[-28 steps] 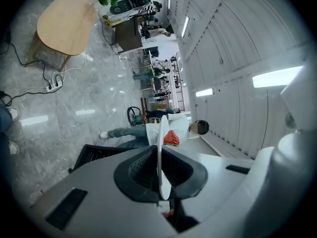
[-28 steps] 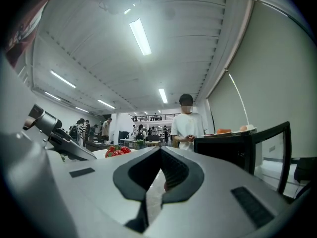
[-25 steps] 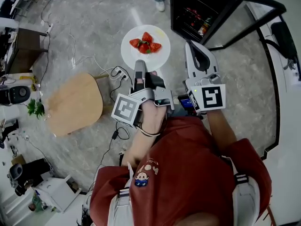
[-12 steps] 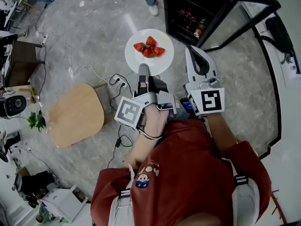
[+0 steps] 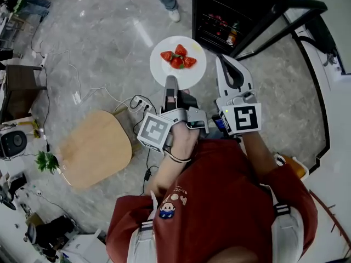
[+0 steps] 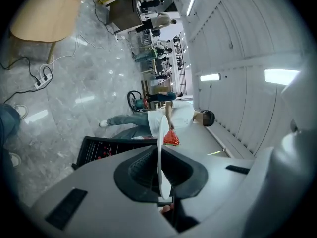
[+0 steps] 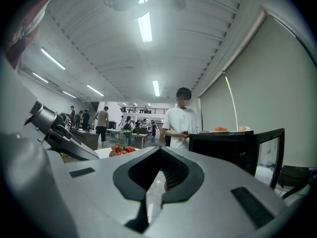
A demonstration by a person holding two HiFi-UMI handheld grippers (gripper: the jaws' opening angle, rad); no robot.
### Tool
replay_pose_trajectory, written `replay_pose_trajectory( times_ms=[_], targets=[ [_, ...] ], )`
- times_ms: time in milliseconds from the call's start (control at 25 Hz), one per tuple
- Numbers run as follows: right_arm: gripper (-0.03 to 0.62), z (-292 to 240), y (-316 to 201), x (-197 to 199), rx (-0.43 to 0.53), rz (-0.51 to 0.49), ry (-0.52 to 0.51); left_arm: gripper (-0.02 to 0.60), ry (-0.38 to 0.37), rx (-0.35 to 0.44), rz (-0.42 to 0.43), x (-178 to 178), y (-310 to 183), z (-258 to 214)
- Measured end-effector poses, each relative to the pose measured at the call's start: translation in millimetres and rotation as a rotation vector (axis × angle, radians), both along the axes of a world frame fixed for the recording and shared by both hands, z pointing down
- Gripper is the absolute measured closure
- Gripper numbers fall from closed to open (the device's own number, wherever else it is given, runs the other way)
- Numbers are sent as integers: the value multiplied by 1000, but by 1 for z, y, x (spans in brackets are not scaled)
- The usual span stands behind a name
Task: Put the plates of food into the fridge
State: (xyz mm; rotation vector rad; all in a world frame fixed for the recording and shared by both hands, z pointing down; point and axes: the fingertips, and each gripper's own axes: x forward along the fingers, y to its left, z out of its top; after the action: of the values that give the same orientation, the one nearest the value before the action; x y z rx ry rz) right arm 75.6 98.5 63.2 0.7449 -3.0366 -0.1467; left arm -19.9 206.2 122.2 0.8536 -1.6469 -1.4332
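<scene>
Now the left gripper (image 5: 171,82) clamps a white plate (image 5: 163,70) of red strawberries (image 5: 177,58), the fridge (image 5: 233,12) at its one o'clock; the right gripper (image 5: 231,64) is closed, empty.

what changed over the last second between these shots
The person carried the plate of strawberries, pinched by its edge in the left gripper, closer to the open fridge; the wooden stool fell behind, down-left in the head view. The grip stayed the same, and the right gripper stayed shut and empty beside it.
</scene>
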Motion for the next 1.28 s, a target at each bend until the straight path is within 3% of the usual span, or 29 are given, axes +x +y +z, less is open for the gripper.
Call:
replay_pose_trajectory(
  times_ms=[400, 680, 1000, 1280],
  targets=[
    [591, -4, 10, -63, 26, 128, 19, 558, 14, 9, 126, -75, -3, 1],
    [590, -8, 15, -80, 41, 243, 12, 558, 4, 14, 212, -111, -2, 0],
    [591, -4, 10, -80, 37, 300, 14, 558, 25, -5, 258, -118, -12, 12],
    [590, 3, -25, -89, 22, 313, -12, 558, 9, -39, 277, -129, -39, 15]
  ],
)
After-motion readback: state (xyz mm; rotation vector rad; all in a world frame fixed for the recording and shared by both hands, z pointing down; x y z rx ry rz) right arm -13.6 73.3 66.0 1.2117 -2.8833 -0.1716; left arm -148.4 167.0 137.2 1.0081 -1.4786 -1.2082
